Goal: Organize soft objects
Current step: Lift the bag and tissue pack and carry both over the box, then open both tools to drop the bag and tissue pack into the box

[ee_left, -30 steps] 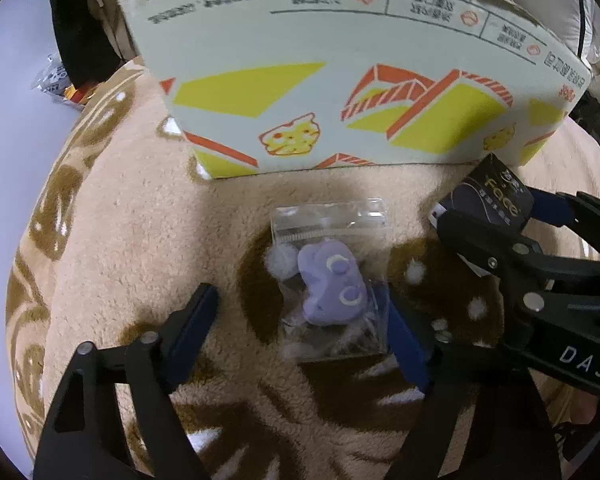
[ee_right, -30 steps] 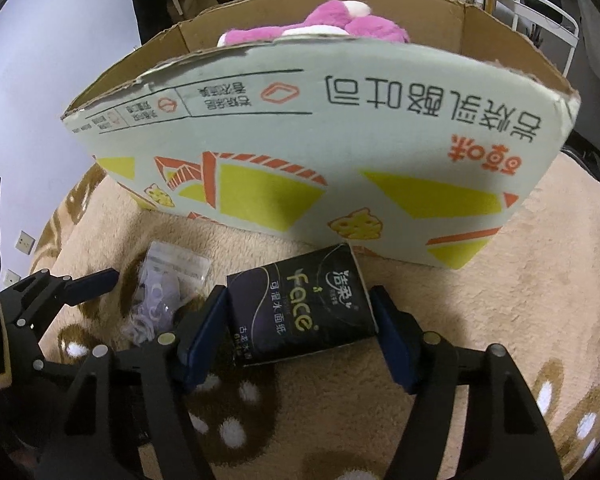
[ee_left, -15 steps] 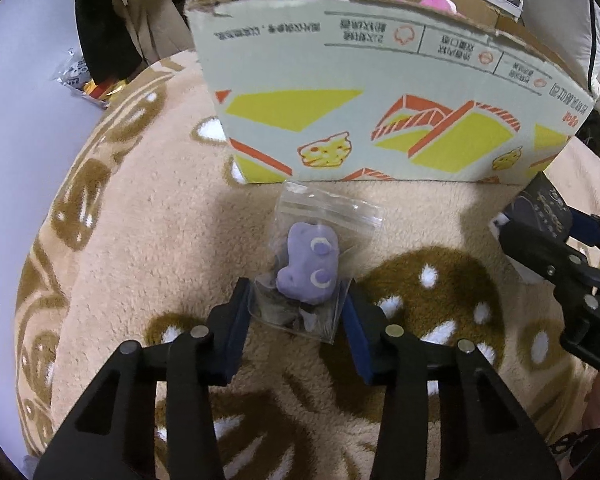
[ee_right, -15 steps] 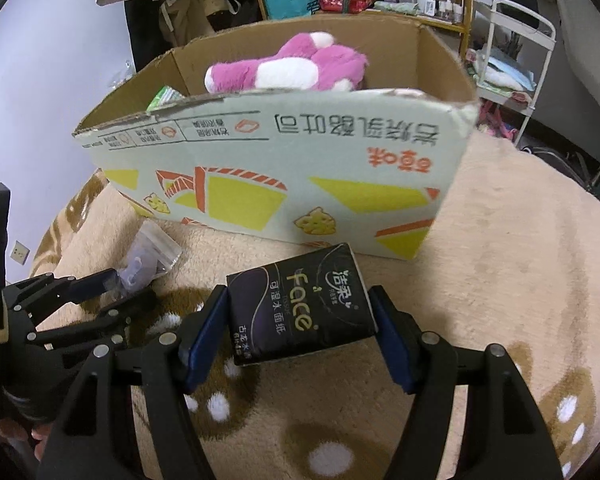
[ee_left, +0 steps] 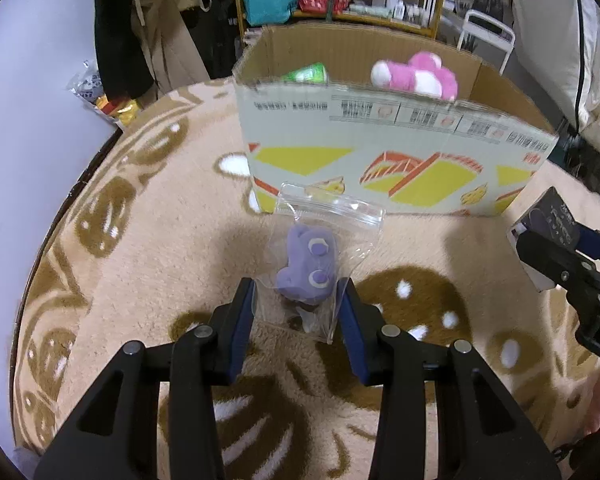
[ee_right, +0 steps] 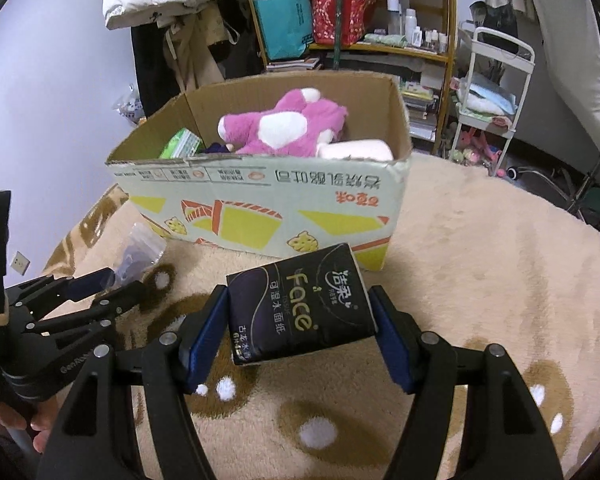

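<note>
Right wrist view showed the cardboard box (ee_right: 260, 204) on the beige blanket (ee_right: 480, 260), a pink plush (ee_right: 284, 126) inside; before it my right gripper (ee_right: 300, 316) clamped a black tissue pack (ee_right: 300, 308), while my left gripper (ee_left: 298, 312) pinched a clear bag (ee_left: 320, 240) holding a purple toy (ee_left: 308, 268).

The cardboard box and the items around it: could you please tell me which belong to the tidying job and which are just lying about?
Part of the job:
- cardboard box
- bagged purple toy in the left claw
- black tissue pack in the right claw
- pink plush, green pack, both in the box

Just lying about:
- shelf bags, teal and red
- white trolley
- hanging coats
</note>
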